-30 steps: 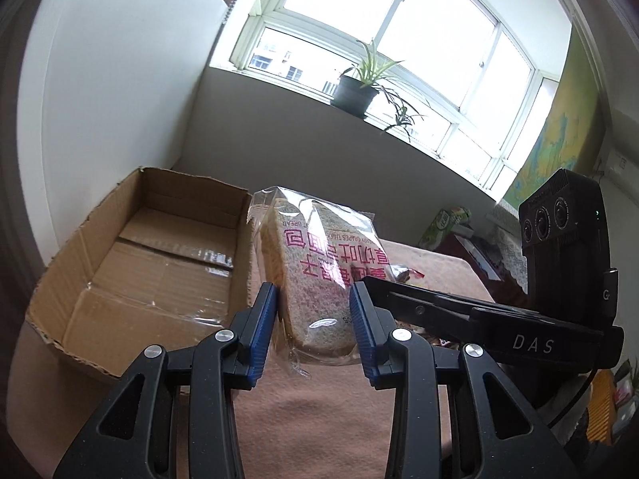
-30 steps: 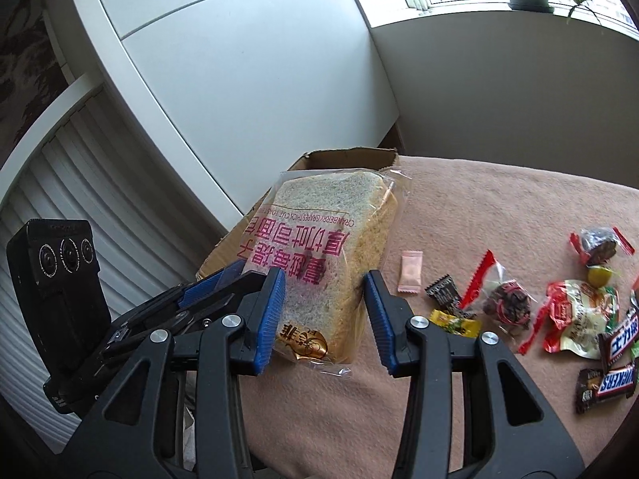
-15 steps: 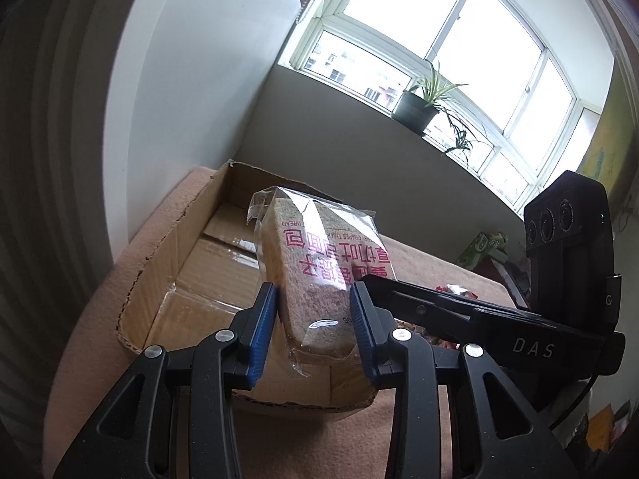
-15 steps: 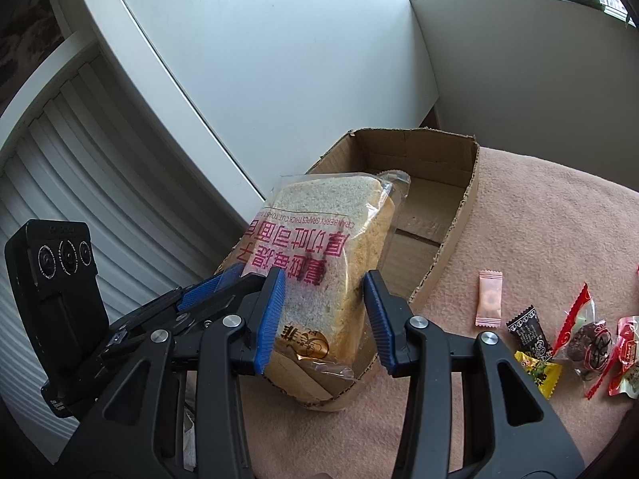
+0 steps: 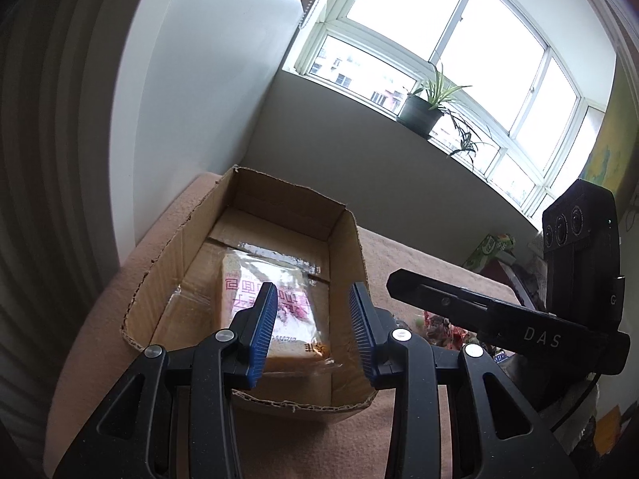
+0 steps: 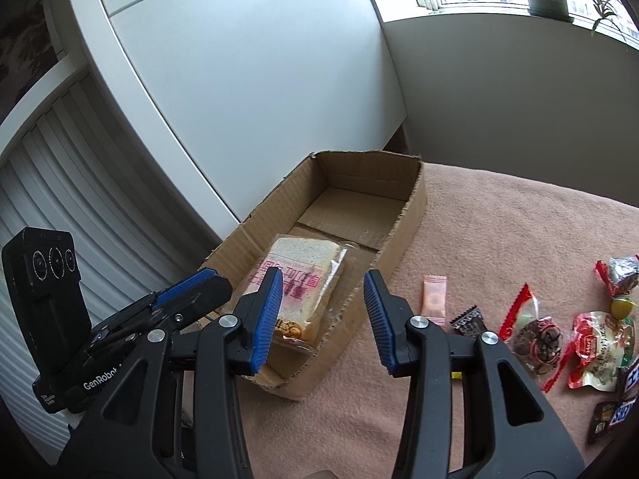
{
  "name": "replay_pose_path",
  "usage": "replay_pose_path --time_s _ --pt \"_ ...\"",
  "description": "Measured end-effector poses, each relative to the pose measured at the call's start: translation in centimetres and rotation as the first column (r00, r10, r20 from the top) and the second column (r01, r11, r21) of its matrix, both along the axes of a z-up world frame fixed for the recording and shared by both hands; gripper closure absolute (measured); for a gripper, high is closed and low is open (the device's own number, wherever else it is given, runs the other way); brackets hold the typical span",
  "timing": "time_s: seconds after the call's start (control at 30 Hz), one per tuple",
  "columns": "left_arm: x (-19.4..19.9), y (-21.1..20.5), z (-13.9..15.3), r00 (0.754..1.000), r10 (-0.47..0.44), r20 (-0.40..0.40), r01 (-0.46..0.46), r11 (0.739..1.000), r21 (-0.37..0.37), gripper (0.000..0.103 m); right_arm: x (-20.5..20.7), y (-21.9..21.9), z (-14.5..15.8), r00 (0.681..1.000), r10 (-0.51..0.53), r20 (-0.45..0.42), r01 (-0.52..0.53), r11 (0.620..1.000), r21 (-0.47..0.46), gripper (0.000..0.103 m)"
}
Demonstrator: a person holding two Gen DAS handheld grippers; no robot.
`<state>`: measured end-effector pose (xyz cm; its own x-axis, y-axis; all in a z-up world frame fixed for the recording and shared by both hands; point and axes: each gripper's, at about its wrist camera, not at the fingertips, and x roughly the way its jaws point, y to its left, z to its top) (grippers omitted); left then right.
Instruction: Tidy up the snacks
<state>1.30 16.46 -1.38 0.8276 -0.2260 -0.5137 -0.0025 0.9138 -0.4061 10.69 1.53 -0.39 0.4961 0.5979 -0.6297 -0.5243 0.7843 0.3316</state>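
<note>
Above the open brown cardboard box [image 5: 347,239], the left gripper [image 5: 312,325] and right gripper [image 6: 322,311] are held side by side, jaws wide and empty. Clear-wrapped sliced bread loaf [image 6: 299,279] is laid flat inside. Wrapped candies [image 6: 539,333] are scattered on pink blanket-covered table [image 6: 499,219]; potted plant [image 5: 423,109] is set on windowsill.

The brown corrugated cardboard box [image 6: 403,215] looks matt, its cut edges rough. Inside, the sliced bread's clear plastic bag [image 5: 275,275] shines glossily. The pinkish-tan cloth table cover [image 6: 499,215] is soft and fuzzy. Foil candy wrappers [image 6: 543,335] glint.
</note>
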Motion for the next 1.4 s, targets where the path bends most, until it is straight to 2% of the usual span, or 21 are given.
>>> replay_pose_path --time_s 0.1,0.17,0.23,0.6,0.87,1.07,1.17,1.2,1.4 --pt "0.4 -0.8 0.2 1.0 -0.014 0.002 0.014 1.0 0.002 0.069 -0.6 -2.7 0.6 0.999 -0.047 0.024 0.047 0.999 -0.003 0.058" --pt "0.4 -1.6 0.3 1.0 -0.026 0.003 0.026 1.0 0.008 0.068 -0.9 -4.7 0.9 0.996 -0.079 0.037 0.08 0.997 0.001 0.046" --pt "0.5 -2.6 0.4 0.999 -0.043 0.007 0.043 0.999 0.015 0.068 -1.1 -6.3 1.0 0.992 -0.115 0.054 0.115 0.993 -0.006 0.041" --pt "1.5 -10.1 0.4 0.984 -0.178 -0.017 0.179 0.981 0.075 0.066 -1.4 -15.5 -0.6 0.956 -0.286 0.067 0.29 0.954 -0.071 0.041" --pt "2.7 -14.1 -1.6 0.961 -0.257 -0.099 0.266 0.959 0.095 0.065 -1.4 -22.2 -3.2 0.919 -0.392 0.025 0.392 0.912 -0.122 0.041" --pt "3.2 -15.0 -3.0 0.951 -0.266 -0.155 0.284 0.953 0.105 0.06 -0.9 -24.4 -4.7 0.9 -0.435 0.002 0.429 0.886 -0.175 0.04" --pt "3.8 -15.3 -3.2 0.947 -0.27 -0.171 0.287 0.954 0.083 0.054 -1.0 -24.7 -5.2 0.889 -0.458 -0.012 0.447 0.873 -0.196 0.03" --pt "3.9 -15.5 -3.3 0.945 -0.276 -0.176 0.293 0.953 0.075 0.05 -1.1 -24.8 -5.3 0.888 -0.459 -0.02 0.446 0.873 -0.196 0.03" --pt "5.2 -17.7 -4.0 0.922 -0.324 -0.213 0.344 0.937 0.061 0.05 -1.6 -25.9 -6.0 0.896 -0.427 -0.121 0.415 0.903 -0.112 0.03"
